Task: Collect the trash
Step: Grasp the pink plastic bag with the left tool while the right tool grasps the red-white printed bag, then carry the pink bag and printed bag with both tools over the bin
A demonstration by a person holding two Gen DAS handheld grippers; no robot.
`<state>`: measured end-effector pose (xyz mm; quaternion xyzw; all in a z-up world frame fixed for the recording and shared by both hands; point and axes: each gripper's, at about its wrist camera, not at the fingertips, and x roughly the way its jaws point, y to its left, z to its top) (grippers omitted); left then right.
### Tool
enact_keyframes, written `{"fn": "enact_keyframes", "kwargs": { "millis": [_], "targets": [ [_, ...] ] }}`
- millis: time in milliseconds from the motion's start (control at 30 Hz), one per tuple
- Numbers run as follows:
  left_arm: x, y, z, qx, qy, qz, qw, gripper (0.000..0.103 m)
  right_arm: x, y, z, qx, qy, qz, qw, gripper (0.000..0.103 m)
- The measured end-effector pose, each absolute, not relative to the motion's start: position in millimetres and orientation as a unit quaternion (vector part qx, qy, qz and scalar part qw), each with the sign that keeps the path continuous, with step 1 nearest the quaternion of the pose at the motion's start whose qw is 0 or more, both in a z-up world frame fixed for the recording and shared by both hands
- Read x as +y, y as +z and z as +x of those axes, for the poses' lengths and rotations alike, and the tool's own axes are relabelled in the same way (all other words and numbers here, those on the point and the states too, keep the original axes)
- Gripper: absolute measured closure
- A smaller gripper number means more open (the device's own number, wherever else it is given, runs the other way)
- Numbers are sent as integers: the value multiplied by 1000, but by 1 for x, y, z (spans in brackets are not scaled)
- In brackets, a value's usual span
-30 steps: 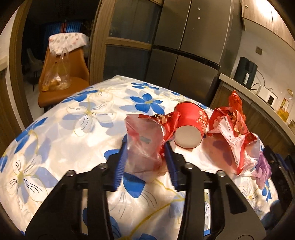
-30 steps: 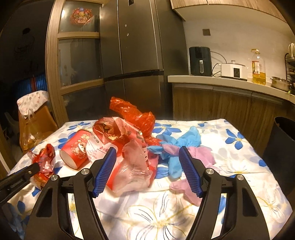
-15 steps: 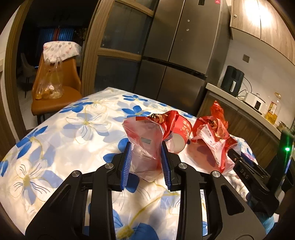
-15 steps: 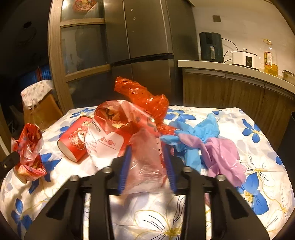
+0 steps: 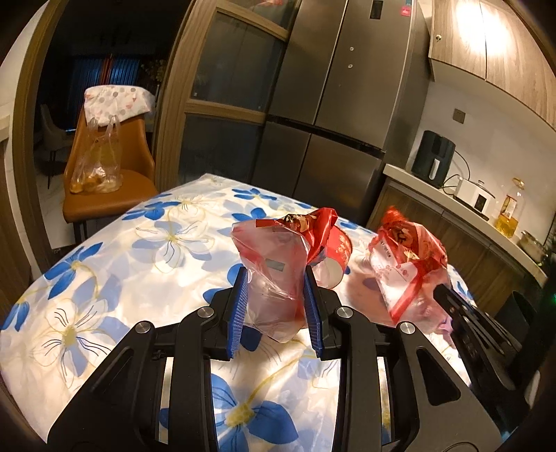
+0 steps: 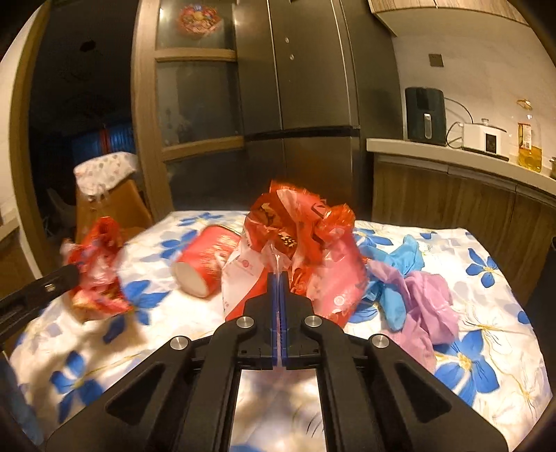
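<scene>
My left tool [image 5: 276, 309] pinches a crumpled clear-and-red plastic bag [image 5: 274, 271] above the flowered table [image 5: 114, 278]; my right tool [image 6: 280, 313] is clamped tight on a bigger red printed plastic bag [image 6: 295, 243], both gripped for carrying off together.

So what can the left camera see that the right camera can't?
Only the left wrist view shows the orange bag on the chair and the left tongs squeezing a pink wrapper.

Only the right wrist view shows the blue gloves, the purple gloves and the door decoration.

Both show the red cup and the fridge.
</scene>
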<state>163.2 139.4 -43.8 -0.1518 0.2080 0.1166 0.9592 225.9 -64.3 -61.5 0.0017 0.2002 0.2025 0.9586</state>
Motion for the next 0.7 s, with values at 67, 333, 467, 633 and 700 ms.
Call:
{"fn": "enact_keyframes", "kwargs": {
  "millis": [67,333,467,633,700],
  "targets": [
    [136,-41,160,205,114,-150,960,73,-69,-55,212,193,208,11,959,101],
    [110,-30,147,195,93,-138,966,73,-108,-30,176,161,189,38,968,101],
    [94,-25,142,192,81,-131,969,73,-135,-20,163,146,169,45,974,101],
    [72,-21,138,190,63,-119,972,73,-163,-13,150,130,142,53,980,101],
    [61,-19,137,189,52,-114,974,73,-174,-11,145,124,132,57,982,101]
  ]
}}
